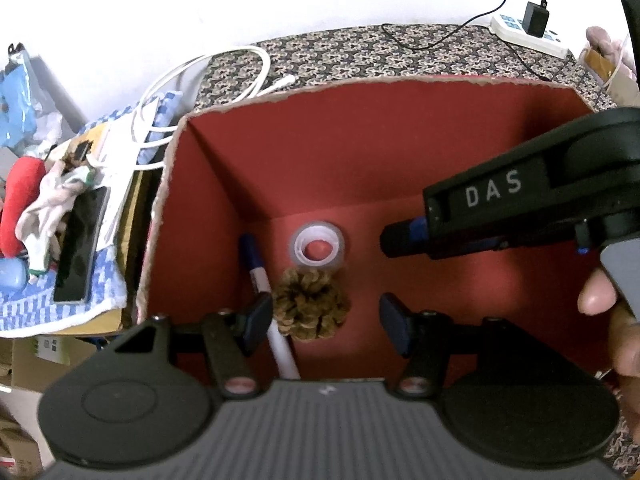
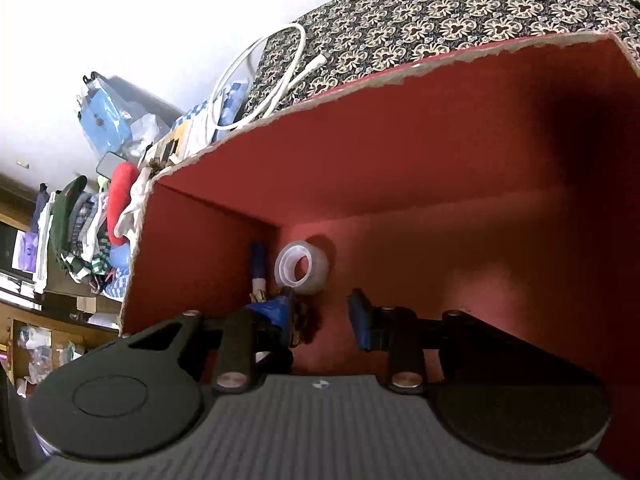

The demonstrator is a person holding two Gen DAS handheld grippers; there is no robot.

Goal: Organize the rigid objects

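A red cardboard box [image 1: 360, 128] stands open on a patterned cloth. On its floor lie a clear tape roll [image 1: 318, 246], a brown pine cone [image 1: 310, 304] and a white pen with a blue cap [image 1: 256, 264]. My left gripper [image 1: 324, 324] is open and empty above the pine cone. My right gripper [image 2: 322, 316] is open and empty inside the box, just short of the tape roll [image 2: 302, 266]; the pine cone [image 2: 306, 318] is partly hidden behind its left finger. The pen [image 2: 258, 266] lies by the left wall. The right gripper's body also shows in the left wrist view [image 1: 520, 208].
A white cable [image 1: 224, 76] lies behind the box on the patterned cloth [image 1: 360, 52]. A power strip with a black adapter [image 1: 532, 28] sits at the back right. Left of the box is a pile with a phone [image 1: 80, 244], cloths and a red object [image 1: 20, 200].
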